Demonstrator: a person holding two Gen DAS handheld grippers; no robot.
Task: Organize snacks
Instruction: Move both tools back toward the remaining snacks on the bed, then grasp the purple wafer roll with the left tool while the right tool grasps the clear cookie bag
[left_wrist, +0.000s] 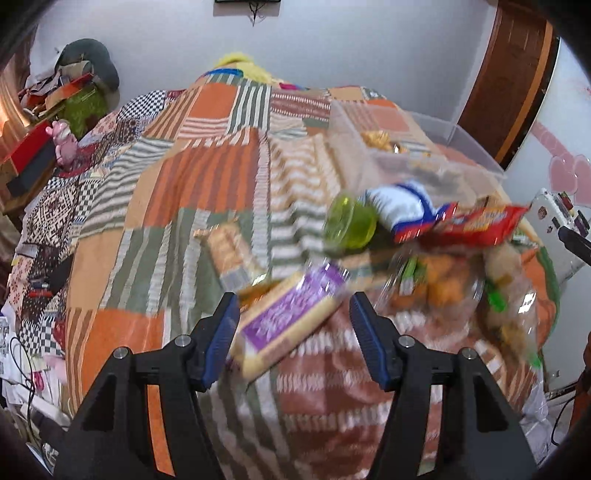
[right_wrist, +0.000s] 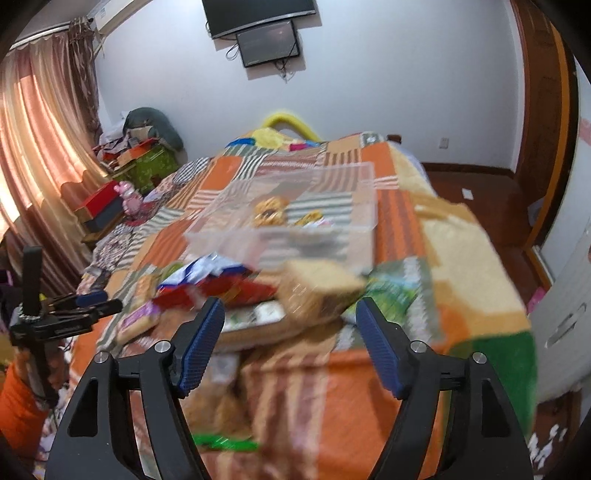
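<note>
1. Plainly, the left gripper stands open over the quilt, with the purple pack between its fingers, untouched, probably lined up for a grab.
2. Snacks lie heaped at two o'clock, just short of the clear bin.
3. The right gripper is open and empty, with the tan pack just ahead at twelve o'clock.

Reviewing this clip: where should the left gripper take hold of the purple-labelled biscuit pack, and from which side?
Grip the purple-labelled biscuit pack across its narrow width, near the middle, coming down from above. It lies flat on the patchwork blanket, slanted between the open left gripper fingers, so the wrist probably needs some roll to square the pads to its long edges.
</note>
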